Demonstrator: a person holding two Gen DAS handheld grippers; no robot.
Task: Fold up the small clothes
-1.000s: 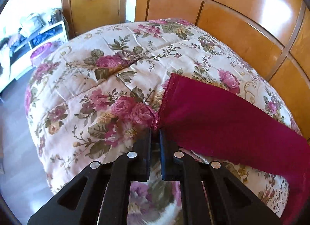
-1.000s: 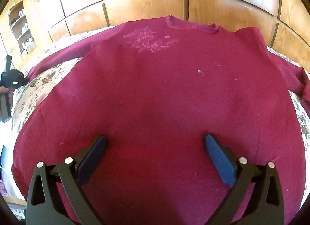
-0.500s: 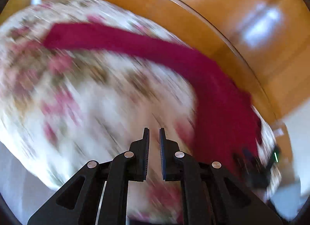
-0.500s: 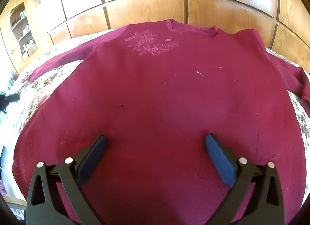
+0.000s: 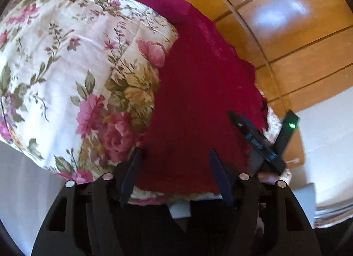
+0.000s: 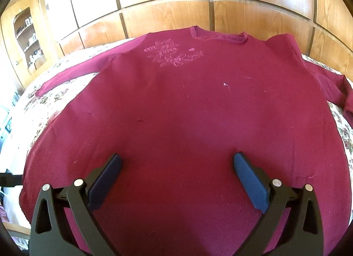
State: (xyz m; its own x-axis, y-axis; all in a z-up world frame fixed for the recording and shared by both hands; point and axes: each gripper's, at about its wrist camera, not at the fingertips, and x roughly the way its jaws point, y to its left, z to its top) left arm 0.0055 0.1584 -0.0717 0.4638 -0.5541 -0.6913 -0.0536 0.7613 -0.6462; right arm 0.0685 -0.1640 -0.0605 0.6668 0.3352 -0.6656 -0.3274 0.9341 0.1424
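Sweater (image 6: 187, 123) lies flat on the floral bed (image 5: 66, 68), neckline far, hem near, sleeves stretched left and right; left gripper (image 5: 174, 176) jaws opening over its hem, nothing clamped; right gripper (image 6: 176, 181) jaws released wide above it.

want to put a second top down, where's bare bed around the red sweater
Bare floral quilt lies left of the sweater, between its body and the stretched-out sleeve. A thin strip shows on the right past the other sleeve. The middle is fully covered, with the right gripper open over the hem and the left gripper, fingers opening, at its corner.
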